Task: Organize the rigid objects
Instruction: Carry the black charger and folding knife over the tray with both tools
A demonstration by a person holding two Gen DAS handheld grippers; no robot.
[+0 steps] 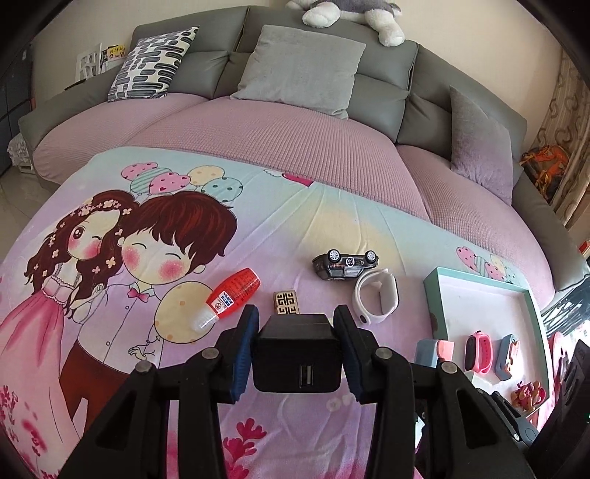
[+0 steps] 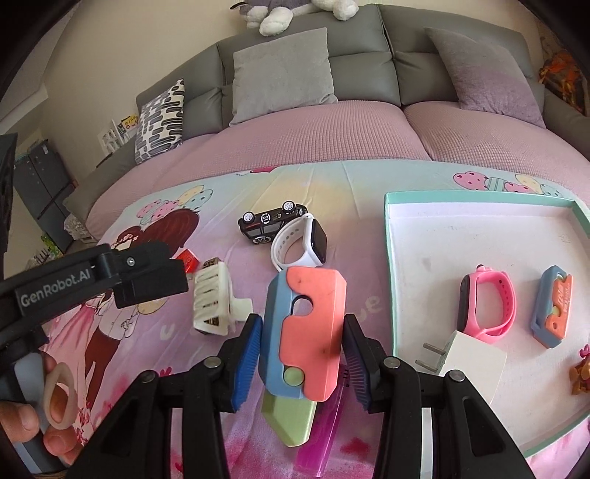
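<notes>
My left gripper [image 1: 297, 324] is shut on a black USB charger [image 1: 297, 363], held above the cartoon blanket. My right gripper [image 2: 304, 331] is shut on a blue, salmon and green toy knife [image 2: 304, 331], just left of the teal-rimmed tray [image 2: 391, 265]. The tray holds a pink watch [image 2: 486, 307], a second toy knife [image 2: 553, 307] and a white plug [image 2: 468, 359]. On the blanket lie a black toy car [image 2: 271, 221], a white watch [image 2: 300, 245], a red glue bottle [image 1: 232, 296], a patterned block [image 1: 285, 303] and a white ribbed piece [image 2: 212, 298].
A pink lighter [image 2: 324, 438] lies under the right gripper. The grey sofa with cushions [image 1: 300, 70] runs along the back, a plush toy [image 1: 354, 14] on top. The left gripper's body [image 2: 99, 276] reaches in from the left in the right wrist view.
</notes>
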